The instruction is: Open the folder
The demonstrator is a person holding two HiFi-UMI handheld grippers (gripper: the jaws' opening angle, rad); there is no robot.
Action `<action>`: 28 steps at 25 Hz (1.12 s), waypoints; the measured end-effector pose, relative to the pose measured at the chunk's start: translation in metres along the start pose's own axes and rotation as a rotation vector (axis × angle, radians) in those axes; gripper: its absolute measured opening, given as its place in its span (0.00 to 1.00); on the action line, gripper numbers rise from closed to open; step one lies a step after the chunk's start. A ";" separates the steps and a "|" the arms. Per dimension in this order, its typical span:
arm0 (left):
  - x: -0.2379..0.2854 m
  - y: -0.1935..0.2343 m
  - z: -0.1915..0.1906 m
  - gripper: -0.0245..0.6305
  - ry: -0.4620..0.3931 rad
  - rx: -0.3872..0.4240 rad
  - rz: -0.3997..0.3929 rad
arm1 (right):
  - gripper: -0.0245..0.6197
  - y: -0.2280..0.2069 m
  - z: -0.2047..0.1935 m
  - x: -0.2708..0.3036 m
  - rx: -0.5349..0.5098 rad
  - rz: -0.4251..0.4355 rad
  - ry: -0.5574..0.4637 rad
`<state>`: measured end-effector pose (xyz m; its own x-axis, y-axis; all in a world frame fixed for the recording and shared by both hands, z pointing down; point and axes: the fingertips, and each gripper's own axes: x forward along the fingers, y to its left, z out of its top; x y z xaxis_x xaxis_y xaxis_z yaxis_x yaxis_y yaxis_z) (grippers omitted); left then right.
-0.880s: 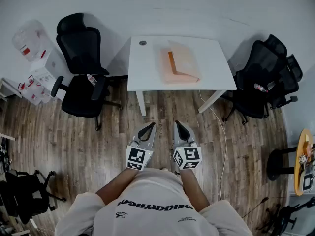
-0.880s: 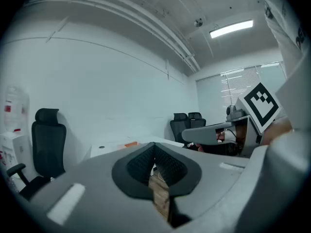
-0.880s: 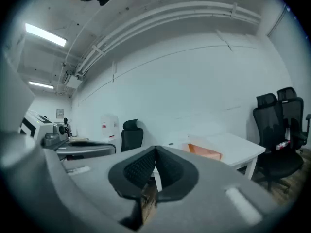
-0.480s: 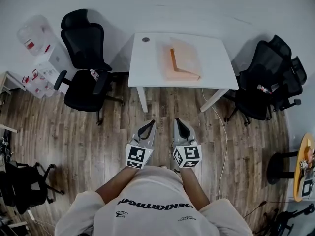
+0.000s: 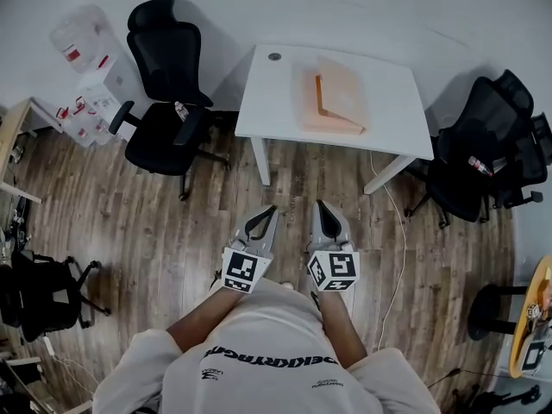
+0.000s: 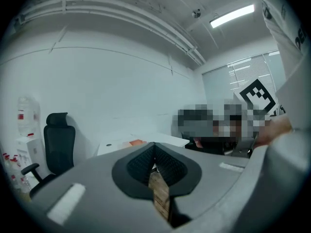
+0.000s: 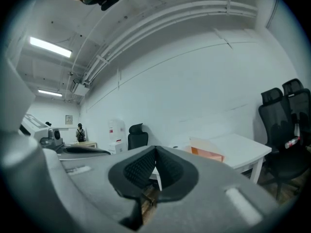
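An orange, translucent folder (image 5: 332, 102) lies on a white table (image 5: 267, 115) against the far wall, and looks partly raised along one side. Both grippers are held side by side in front of the person's chest, over the wooden floor and well short of the table. My left gripper (image 5: 270, 210) is shut with nothing in it, and so is my right gripper (image 5: 320, 205). In the left gripper view the folder (image 6: 137, 142) shows small, just beyond the shut jaw tips (image 6: 154, 145). The right gripper view has the folder (image 7: 206, 151) on the table (image 7: 245, 147), right of the tips (image 7: 155, 150).
A black office chair (image 5: 164, 110) stands left of the table, and two more (image 5: 483, 153) stand at its right. White boxes and a water jug (image 5: 82, 76) sit at far left. A cable (image 5: 399, 231) runs over the floor right of the grippers.
The head view has swung: the table, folder and chairs have slid to the right in the picture. Both grippers stay shut in front of the body, shifted slightly right.
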<state>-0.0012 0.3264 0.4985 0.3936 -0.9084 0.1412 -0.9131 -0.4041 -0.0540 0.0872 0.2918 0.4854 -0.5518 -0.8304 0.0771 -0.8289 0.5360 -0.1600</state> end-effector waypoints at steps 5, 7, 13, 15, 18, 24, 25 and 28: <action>0.020 0.012 -0.010 0.03 0.010 -0.020 -0.003 | 0.03 -0.005 -0.002 0.019 -0.015 0.002 0.010; 0.033 0.019 -0.016 0.03 0.015 -0.021 -0.019 | 0.03 -0.010 -0.005 0.033 -0.011 -0.008 0.016; 0.097 0.066 -0.019 0.03 0.006 -0.047 -0.045 | 0.03 -0.037 0.001 0.102 -0.050 -0.041 0.024; 0.124 0.085 -0.013 0.03 -0.001 -0.049 -0.062 | 0.03 -0.048 0.009 0.130 -0.056 -0.066 0.027; 0.165 0.114 0.000 0.03 -0.010 -0.047 -0.095 | 0.03 -0.062 0.018 0.176 -0.073 -0.099 0.049; 0.235 0.169 0.009 0.03 0.006 -0.072 -0.164 | 0.03 -0.082 0.037 0.261 -0.097 -0.161 0.087; 0.247 0.175 0.010 0.03 0.008 -0.071 -0.178 | 0.03 -0.087 0.039 0.272 -0.103 -0.170 0.094; 0.277 0.186 0.008 0.03 0.020 -0.071 -0.228 | 0.03 -0.101 0.040 0.301 -0.113 -0.205 0.118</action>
<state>-0.0618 -0.0010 0.5196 0.5892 -0.7916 0.1616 -0.8061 -0.5896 0.0507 0.0082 -0.0187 0.4855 -0.3724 -0.9035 0.2121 -0.9259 0.3773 -0.0188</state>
